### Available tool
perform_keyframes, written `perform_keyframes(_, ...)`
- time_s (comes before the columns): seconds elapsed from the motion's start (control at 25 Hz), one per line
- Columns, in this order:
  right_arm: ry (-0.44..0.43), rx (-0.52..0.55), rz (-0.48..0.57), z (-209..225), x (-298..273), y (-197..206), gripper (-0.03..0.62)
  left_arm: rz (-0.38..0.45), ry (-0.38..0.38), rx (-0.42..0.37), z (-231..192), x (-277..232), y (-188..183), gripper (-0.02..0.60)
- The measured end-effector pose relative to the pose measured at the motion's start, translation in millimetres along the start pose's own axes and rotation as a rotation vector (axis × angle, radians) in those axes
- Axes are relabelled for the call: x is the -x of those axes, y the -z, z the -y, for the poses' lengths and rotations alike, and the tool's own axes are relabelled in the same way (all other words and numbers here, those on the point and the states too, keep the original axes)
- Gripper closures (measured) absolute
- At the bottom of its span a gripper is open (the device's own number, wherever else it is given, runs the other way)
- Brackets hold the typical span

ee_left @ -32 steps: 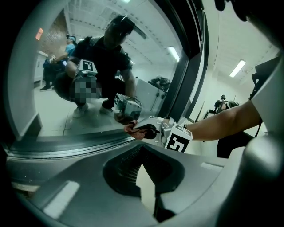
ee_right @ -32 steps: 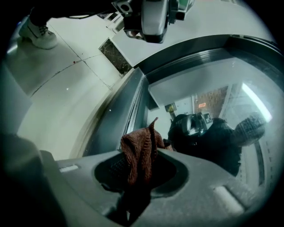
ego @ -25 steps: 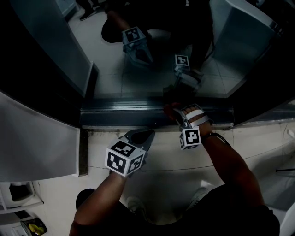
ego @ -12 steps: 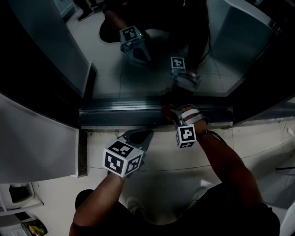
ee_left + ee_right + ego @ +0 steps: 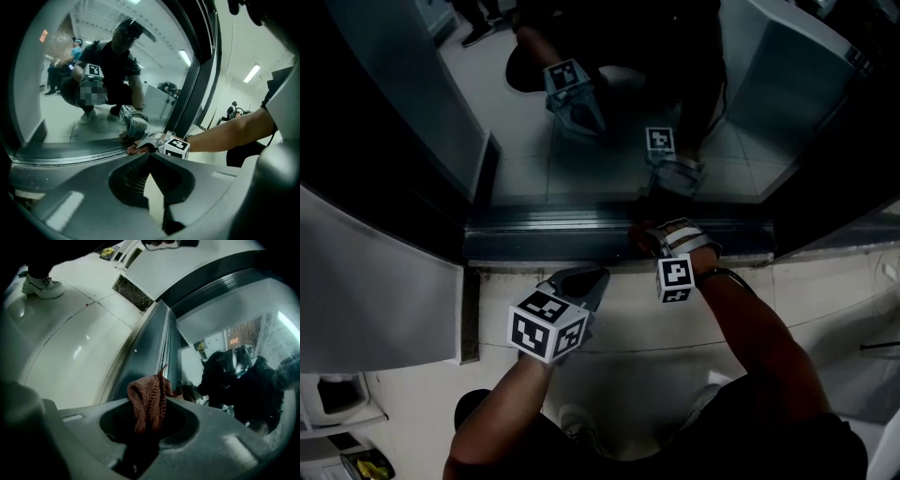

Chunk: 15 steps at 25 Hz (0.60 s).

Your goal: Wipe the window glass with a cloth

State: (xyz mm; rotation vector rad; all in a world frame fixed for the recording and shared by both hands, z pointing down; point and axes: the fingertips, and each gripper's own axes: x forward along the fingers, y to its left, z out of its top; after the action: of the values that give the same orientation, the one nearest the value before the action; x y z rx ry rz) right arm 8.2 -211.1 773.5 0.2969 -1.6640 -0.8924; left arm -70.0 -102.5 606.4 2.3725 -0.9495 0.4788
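Observation:
The window glass (image 5: 609,178) is dark and mirrors me and both grippers. My right gripper (image 5: 654,239) is down at the glass's bottom edge, just above the metal sill track (image 5: 562,234). It is shut on a reddish-brown knitted cloth (image 5: 149,399), which bunches out past the jaws toward the glass (image 5: 220,333). In the head view the cloth (image 5: 641,234) touches the base of the pane. My left gripper (image 5: 602,274) hangs over the floor, short of the sill, shut on nothing. In its own view the left gripper (image 5: 151,157) points at the glass (image 5: 93,61).
A grey panel (image 5: 366,291) stands at the left beside the window. Pale tiled floor (image 5: 628,328) runs up to the sill, with a grated opening (image 5: 133,292) in it. A shoe (image 5: 42,287) stands on the floor. Other people show in the reflection.
My right gripper with the cloth has slid a little to the left along the bottom of the glass. The left gripper has barely moved.

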Motion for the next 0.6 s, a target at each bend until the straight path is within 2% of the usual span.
perform_keyframes(0.2,-0.036,0.010,-0.028,0,0,-1,0.517,-0.009,0.001,0.007,-4,-2,3,0.565)
perform_keyframes(0.36,-0.024,-0.005,-0.003,8,23,-11,0.517,0.010,-0.004,0.026,-7,0,-1,0.565)
perform_keyframes(0.48,0.056,-0.035,0.041,37,59,-26,0.517,0.037,-0.007,0.046,-13,2,-7,0.565)
perform_keyframes(0.6,0.202,-0.081,0.082,92,109,-38,0.517,0.050,-0.011,0.057,-18,0,-11,0.565)
